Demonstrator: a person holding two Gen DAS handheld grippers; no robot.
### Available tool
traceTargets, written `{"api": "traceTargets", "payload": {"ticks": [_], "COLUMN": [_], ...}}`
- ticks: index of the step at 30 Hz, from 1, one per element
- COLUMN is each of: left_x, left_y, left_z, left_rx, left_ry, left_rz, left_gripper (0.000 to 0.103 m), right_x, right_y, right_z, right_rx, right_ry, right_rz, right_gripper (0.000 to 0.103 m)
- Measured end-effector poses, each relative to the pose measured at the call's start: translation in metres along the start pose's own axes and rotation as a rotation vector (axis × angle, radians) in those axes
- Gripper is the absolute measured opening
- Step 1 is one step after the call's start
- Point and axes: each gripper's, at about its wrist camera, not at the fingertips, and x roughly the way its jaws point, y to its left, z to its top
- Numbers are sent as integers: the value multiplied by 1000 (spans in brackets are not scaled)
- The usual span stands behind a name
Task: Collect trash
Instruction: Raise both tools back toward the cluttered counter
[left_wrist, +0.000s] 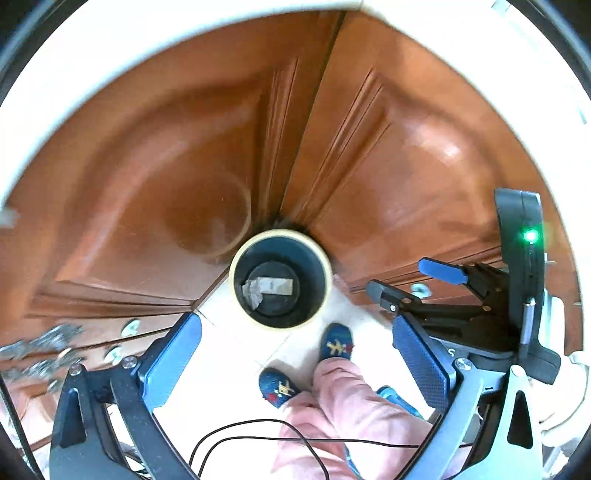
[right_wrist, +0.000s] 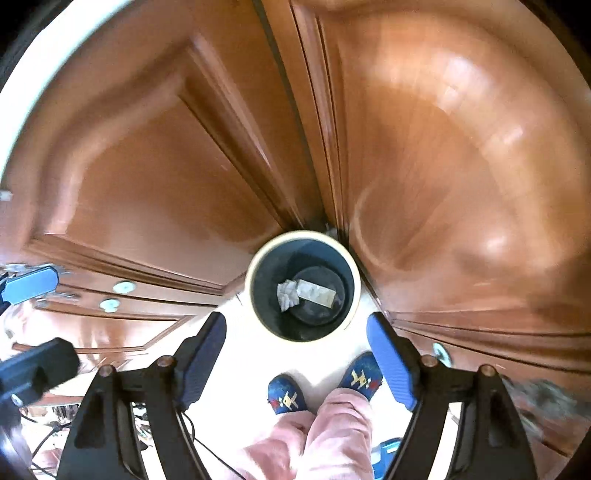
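A round bin with a cream rim (left_wrist: 233, 284) (right_wrist: 248, 291) stands on the pale floor against wooden cabinet doors. On its dark bottom lie a crumpled white paper (left_wrist: 253, 291) (right_wrist: 287, 294) and a flat brownish card (left_wrist: 277, 285) (right_wrist: 318, 291). My left gripper (left_wrist: 295, 354) hangs high above the bin, open, with nothing between its blue pads. My right gripper (right_wrist: 297, 356) is also above the bin and open, holding nothing. Each shows in the other's view: the right gripper (left_wrist: 400, 277) at the right, the left gripper (right_wrist: 33, 325) at the left.
Wooden cabinet doors (left_wrist: 166, 177) (right_wrist: 147, 177) fill the background under a white countertop edge (left_wrist: 92, 55). A person's feet in blue slippers (left_wrist: 336, 341) (right_wrist: 287, 395) and pink trouser legs (left_wrist: 351, 406) stand just before the bin. A thin black cable (left_wrist: 258, 428) loops across the floor.
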Motion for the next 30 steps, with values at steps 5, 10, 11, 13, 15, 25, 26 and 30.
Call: {"api": "traceTargets", "payload": {"ticks": [5,10,11,13,15,25,26,30], "left_x": [-81,-164,-178,-201,-226,-301,-302,-285], "left_y": [-7,-6,-5,-5,-5,2,4,19], "left_z": [5,20,23,29,36,77,84,106], "left_rx": [10,-7,-13,-17,-13,16,10,-24], "left_ry": [-99,-243,-271,-322,-395,-576,-585,-598], "left_rz": [-43,-76,-81,-76,-56,27,42,97], "left_gripper": [102,102,102,102,102,102,102,102], "right_x": [-81,-155,-169,-193,-217,-274,-275,-271], "right_y": [16,36,39,48,57,91,95,108], "right_z": [1,10,13,19,27,81,89,126], "right_rx": [-42,-99,-110,-131,-147,-221,-231,-262], "right_ry": [-79,-197,-225,-290,-350,-502,-505,-508], "right_rz": [6,-13,-19,-30,-29,4,6,31], "right_gripper": [79,79,79,79,79,79,79,79]}}
